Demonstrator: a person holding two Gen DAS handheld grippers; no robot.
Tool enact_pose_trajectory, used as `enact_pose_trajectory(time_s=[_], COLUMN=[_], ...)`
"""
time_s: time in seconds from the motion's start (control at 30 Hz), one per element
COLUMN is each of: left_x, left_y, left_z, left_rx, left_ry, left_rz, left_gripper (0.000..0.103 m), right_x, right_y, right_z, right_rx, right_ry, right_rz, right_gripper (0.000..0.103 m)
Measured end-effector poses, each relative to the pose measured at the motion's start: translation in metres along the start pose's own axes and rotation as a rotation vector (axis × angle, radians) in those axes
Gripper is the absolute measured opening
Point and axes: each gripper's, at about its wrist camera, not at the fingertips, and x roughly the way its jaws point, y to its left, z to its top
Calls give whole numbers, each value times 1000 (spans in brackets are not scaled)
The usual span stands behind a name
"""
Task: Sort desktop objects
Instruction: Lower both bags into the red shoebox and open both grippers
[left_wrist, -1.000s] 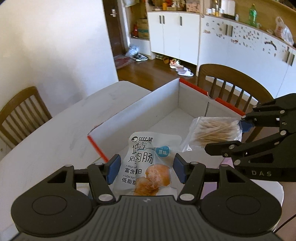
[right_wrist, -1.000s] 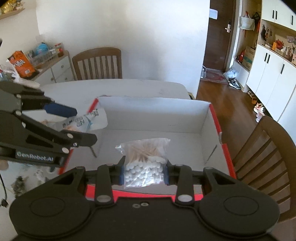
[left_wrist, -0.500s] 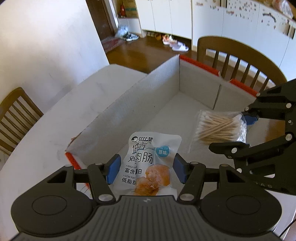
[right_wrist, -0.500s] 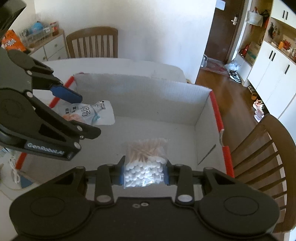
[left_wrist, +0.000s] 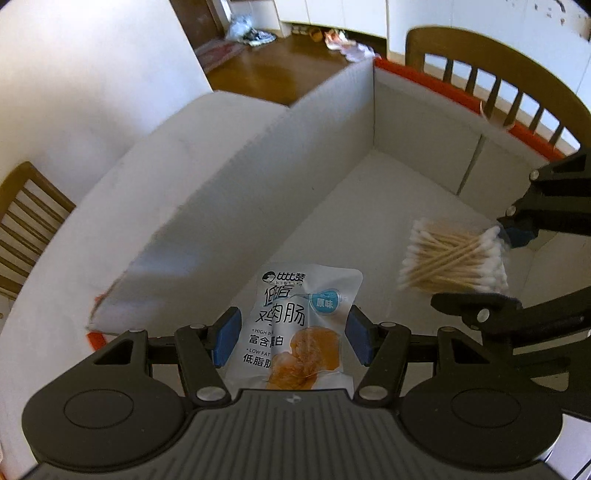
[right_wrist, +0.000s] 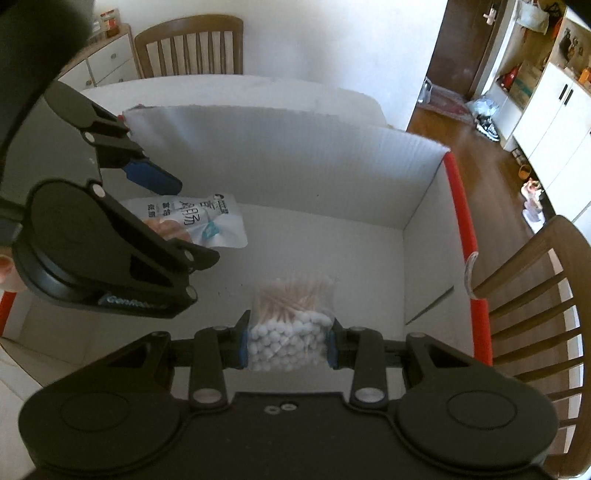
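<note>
Left claw (left_wrist: 291, 339) of mine is pinching a silvery-white foil snack pouch with an orange food picture (left_wrist: 295, 325) by its lower half, the blue pads (left_wrist: 226, 339) closed against its two side edges so the flat pack hangs forward, out past the tips. Right claw (right_wrist: 288, 345), just off to the right of the first, is pinched on a small clear bag of wooden cotton swabs (right_wrist: 290, 325), gripped across the bulky white-tipped end, which I judge is the firmest part of that soft bag. Both loads sit over the floor of a large white corrugated box with a red rim (left_wrist: 369, 206), below and ahead of the claws; whether either touches the floor I cannot tell. I hold them side by side and apart so each can drop in its own spot without tangling. Beyond the box's far wall lies the white tabletop (left_wrist: 159, 177), with a brown wooden slatted chair (right_wrist: 192, 48) further out. My guess: the carry is over and release comes next; the slick pouch may slide when let go
</note>
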Motion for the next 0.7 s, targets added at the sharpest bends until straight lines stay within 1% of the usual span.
enact_pose_trajectory(time_s=[0.2, 0.37, 0.7], left_x=[14, 22, 30], left_y=[-2, -3, -1], left_z=[1, -2, -18], left_rx=[-6, 4, -4], left_ry=[78, 118, 167], left_rz=[-29, -49, -74], left_gripper=[60, 61, 61], right_x=[7, 11, 17], right_y=[1, -2, -1], right_z=[0, -1, -3], right_rx=[-2, 4, 12], right_ry=[44, 69, 98], right_rz=[15, 19, 11], right_gripper=[35, 35, 37])
